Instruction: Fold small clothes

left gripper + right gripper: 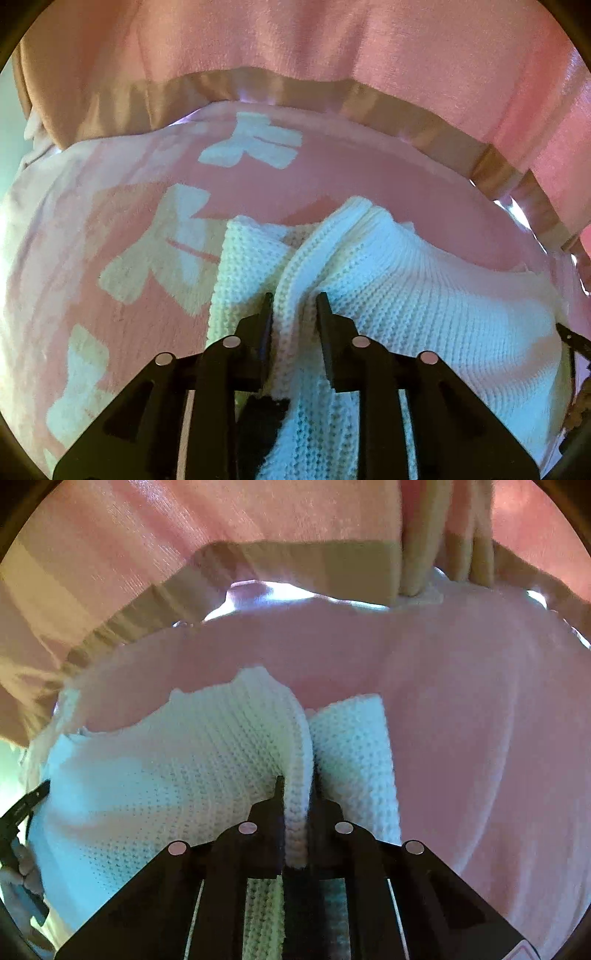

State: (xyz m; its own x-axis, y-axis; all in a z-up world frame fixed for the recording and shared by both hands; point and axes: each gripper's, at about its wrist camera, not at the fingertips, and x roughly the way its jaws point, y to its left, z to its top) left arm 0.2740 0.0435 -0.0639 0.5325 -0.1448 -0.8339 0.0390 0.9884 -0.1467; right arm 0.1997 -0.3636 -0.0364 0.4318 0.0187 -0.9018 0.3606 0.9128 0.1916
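Pinching one raised ridge each, left tongs (294,301) & right tongs (297,784) grip the white knit garment (388,295) lying on the pink blanket (92,229) w/ pale bows; looks soft, light, stretchy, so best gripped at edges/corners.

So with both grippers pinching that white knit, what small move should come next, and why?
Probably lift both ends together and carry them forward to start a fold. The left gripper and right gripper each clamp a ridge of the white knit garment, which lies bunched and sagging between them on the pink blanket, not yet flat or doubled over.
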